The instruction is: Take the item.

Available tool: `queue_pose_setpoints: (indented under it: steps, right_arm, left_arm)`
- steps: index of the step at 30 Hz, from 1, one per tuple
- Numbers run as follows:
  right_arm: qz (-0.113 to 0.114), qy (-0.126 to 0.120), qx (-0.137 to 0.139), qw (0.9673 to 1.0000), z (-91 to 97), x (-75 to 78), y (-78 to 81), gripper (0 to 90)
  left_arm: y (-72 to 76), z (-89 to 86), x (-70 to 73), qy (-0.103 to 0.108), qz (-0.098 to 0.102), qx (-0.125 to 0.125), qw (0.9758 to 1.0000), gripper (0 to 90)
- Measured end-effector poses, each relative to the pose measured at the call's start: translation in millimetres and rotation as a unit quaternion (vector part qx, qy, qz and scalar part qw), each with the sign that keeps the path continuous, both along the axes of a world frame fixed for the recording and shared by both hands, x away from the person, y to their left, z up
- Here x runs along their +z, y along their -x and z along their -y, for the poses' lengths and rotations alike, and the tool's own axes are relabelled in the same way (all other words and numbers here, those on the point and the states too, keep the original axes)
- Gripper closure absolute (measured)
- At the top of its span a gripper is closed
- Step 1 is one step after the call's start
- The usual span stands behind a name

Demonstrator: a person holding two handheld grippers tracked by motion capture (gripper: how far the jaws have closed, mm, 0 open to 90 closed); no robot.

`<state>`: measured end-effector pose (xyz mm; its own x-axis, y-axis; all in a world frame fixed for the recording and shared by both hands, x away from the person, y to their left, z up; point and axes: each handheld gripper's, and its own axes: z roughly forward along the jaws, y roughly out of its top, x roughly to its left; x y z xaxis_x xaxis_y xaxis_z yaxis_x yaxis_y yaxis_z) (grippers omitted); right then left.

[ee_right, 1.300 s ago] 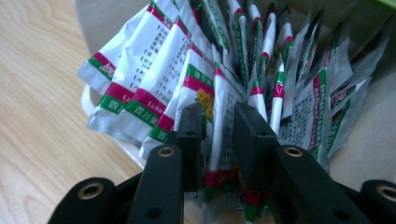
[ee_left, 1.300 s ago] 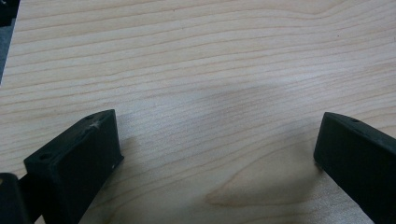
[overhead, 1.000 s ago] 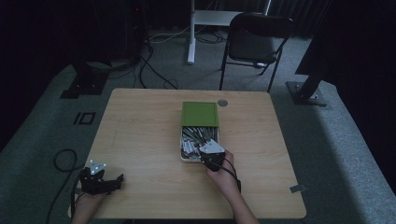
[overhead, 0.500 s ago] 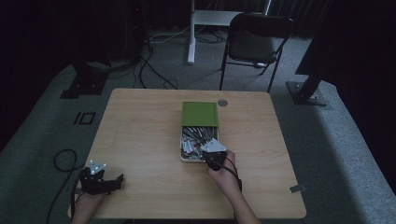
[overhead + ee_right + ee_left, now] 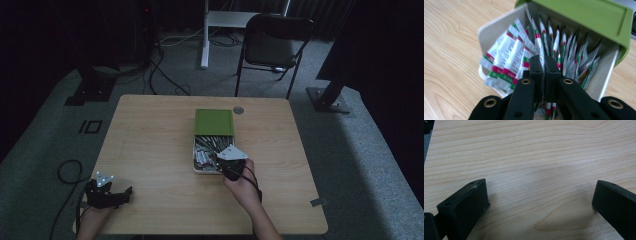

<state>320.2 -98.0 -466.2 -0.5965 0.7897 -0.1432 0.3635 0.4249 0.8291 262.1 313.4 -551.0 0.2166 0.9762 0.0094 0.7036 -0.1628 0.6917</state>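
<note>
Sachet pick in progress: right gripper [image 5: 544, 65] has its jaws clamped on one sachet [image 5: 539, 41] standing in the white box [image 5: 484, 32], pinched low on its near edge. In the earlier frames the jaws were just closing; now they are fully together with the foil between them.

How I'd do the lift:
- Pull straight up along the sachet's own plane. The pack is tight, and a sideways pull will likely drag the neighbouring sachets [image 5: 506, 60] out with it.
- Go slow until the bottom edge clears the rim. Foil is slick and thin, so the grip could slip.
- Watch the green lid [image 5: 584, 15] hinged open at the far end. Stay on the near side of it.
- Box is light and could ride up with the pick. Left gripper [image 5: 539, 195] hangs wide open over bare bench [image 5: 529, 152], holding nothing, well away from the box, so it is free to hold the box down if needed.

Sachet look: slim flat foil packet, silver-white with red and green bands and small print, standing on edge, slightly fanned against the rest. Many identical ones fill the box; the left-hand ones lean over the rim.

Location: high view shows the box [image 5: 197, 167] mid-bench, slightly right of centre, lid [image 5: 214, 122] on the far side, right gripper [image 5: 231, 161] at its near right corner, left gripper [image 5: 106, 192] by the near left bench corner.
</note>
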Motion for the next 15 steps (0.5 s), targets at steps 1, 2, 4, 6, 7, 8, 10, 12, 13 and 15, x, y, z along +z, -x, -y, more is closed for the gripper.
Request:
queue_pose_setpoints:
  steps: [1,2,4,6,7,8,10,12,13,15]
  right_arm:
    - [0.004,-0.010,0.004,0.9999,0.1,7.5,1.3,87.7]
    - [0.005,-0.012,0.006,0.9999,0.0,10.3,1.8,87.7]
    - [0.014,-0.017,0.008,0.9997,0.5,17.6,3.3,87.7]
    - [0.018,-0.028,0.012,0.9994,2.1,26.1,4.7,87.7]
    - [0.023,-0.028,0.011,0.9993,3.0,29.6,5.1,87.7]
    - [0.025,-0.028,0.011,0.9992,3.8,32.1,5.1,87.7]
    - [0.031,-0.033,0.005,0.9989,7.4,38.1,3.5,87.7]
    - [0.035,-0.039,-0.001,0.9986,11.3,42.4,1.5,87.7]
    - [0.037,-0.041,-0.003,0.9985,12.7,44.1,0.9,87.7]
    - [0.043,-0.043,-0.009,0.9981,16.8,48.6,-0.7,87.7]
  left_arm:
    - [0.0,-0.1,0.1,0.000,0.000,0.000,1.0000,1.3]
    - [0.0,-0.1,0.0,-0.001,0.000,-0.001,1.0000,1.3]
    - [0.0,-0.2,0.1,-0.001,0.000,-0.001,1.0000,1.3]
    - [0.0,-0.2,0.2,-0.001,-0.001,-0.001,1.0000,1.3]
    - [0.0,-0.1,0.0,0.000,0.000,-0.001,1.0000,1.3]
    - [0.0,-0.1,0.1,-0.001,0.000,-0.001,1.0000,1.3]
    - [-0.1,-0.3,0.0,-0.002,0.000,-0.001,1.0000,1.3]
    - [0.0,-0.1,0.0,-0.001,0.000,-0.001,1.0000,1.3]
    - [0.0,-0.1,0.0,-0.001,0.000,-0.001,1.0000,1.3]
    - [0.0,-0.1,0.1,-0.001,0.000,-0.001,1.0000,1.3]
